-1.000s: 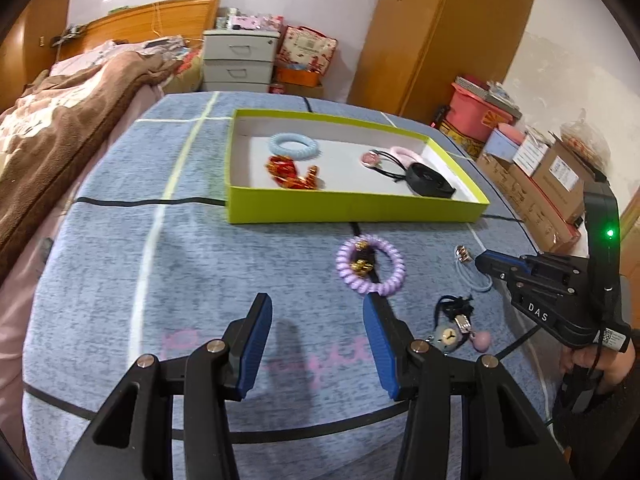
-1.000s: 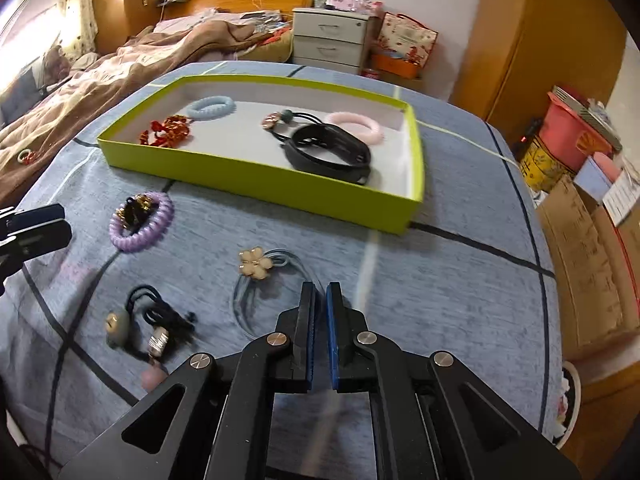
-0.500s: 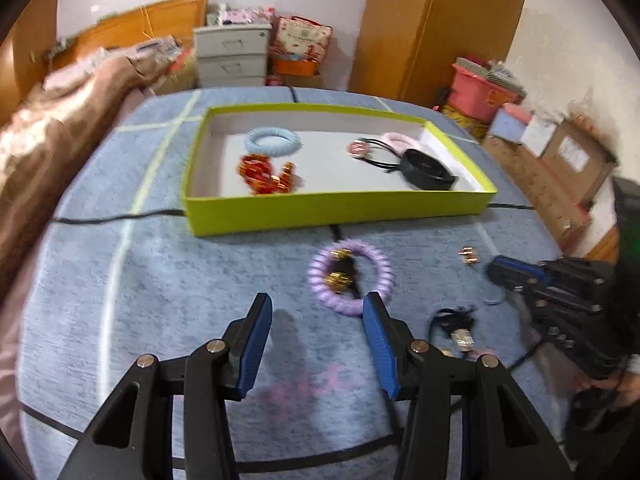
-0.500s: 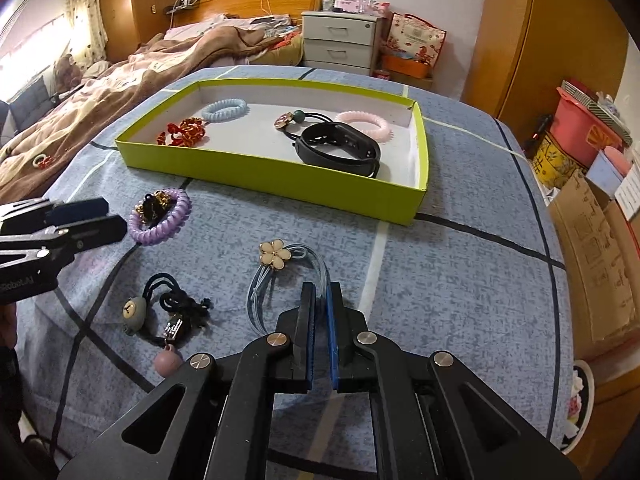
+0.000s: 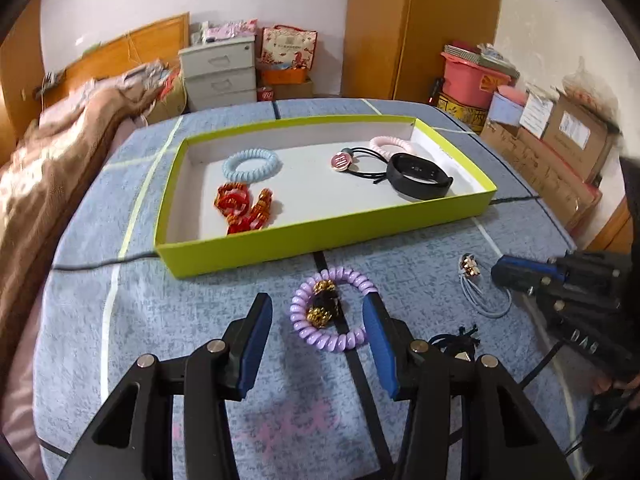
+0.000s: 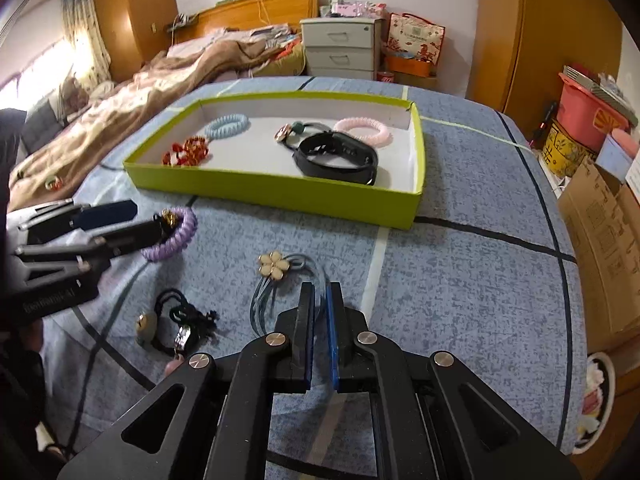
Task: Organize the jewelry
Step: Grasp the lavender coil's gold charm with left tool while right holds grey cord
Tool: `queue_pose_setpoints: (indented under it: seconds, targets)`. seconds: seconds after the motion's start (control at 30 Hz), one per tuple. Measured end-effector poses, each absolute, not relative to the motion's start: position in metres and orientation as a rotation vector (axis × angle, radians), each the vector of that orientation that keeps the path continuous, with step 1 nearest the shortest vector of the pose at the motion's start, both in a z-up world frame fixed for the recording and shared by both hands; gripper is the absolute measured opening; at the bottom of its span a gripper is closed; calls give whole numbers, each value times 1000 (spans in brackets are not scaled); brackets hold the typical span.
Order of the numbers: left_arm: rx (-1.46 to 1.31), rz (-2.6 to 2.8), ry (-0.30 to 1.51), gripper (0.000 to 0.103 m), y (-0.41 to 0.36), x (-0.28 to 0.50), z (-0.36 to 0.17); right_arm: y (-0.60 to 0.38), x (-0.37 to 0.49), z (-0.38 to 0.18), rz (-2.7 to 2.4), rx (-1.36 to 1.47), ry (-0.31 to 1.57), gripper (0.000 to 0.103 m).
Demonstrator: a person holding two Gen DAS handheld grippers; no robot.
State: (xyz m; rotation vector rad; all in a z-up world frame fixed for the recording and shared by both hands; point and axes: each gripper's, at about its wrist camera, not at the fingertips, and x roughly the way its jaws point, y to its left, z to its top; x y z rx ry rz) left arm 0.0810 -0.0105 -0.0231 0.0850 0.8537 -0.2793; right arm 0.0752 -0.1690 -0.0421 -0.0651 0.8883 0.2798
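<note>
Two risks face us. Nearest, our left gripper (image 5: 318,334) is spread wide around the purple coil tie (image 5: 331,314) on the cloth; its slick coils could slip out as we close. Our right gripper (image 6: 320,332) is clenched on nothing. Farther off, the green tray (image 5: 320,236) has a wall we might clip.

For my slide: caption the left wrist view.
Open left hand-held gripper straddling purple coil before green tray.
</note>
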Motion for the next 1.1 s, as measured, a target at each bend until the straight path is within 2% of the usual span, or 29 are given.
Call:
queue_pose_setpoints:
  seconds: [0.07, 0.1, 0.17, 0.2, 0.53, 0.8, 0.83, 0.87, 0.9, 0.93, 1.03, 1.1]
  targets:
    - [112, -294, 845, 46, -16, 80, -22, -170, 76, -40, 300, -53, 882, 19]
    - [113, -308, 852, 42, -18, 81, -23, -168, 77, -41, 321, -55, 883, 22]
    - [122, -304, 865, 38, -20, 84, -25, -163, 79, -42, 334, -67, 891, 37]
    - [130, -305, 862, 38, -22, 83, -25, -160, 79, -43, 333, -82, 892, 38]
    - [146, -316, 870, 21, -27, 84, -28, -153, 84, -48, 327, -109, 919, 38]
    - [126, -319, 878, 15, -25, 86, -28, -152, 83, -49, 327, -121, 914, 38]
    - [113, -319, 879, 15, -23, 87, -28, -151, 83, -49, 328, -124, 913, 38]
    - [106, -319, 880, 15, -22, 87, -28, -151, 82, -49, 327, -125, 911, 33]
    - [107, -320, 878, 14, -22, 86, -27, -151, 82, -49, 331, -125, 909, 26]
    - [104, -316, 875, 14, -21, 86, -27, -151, 82, -49, 331, -127, 910, 14]
    - [92, -314, 868, 14, -18, 85, -25, -151, 82, -50, 328, -127, 913, 11]
    - [86, -319, 864, 14, -17, 84, -23, -152, 82, -49, 328, -122, 909, 5]
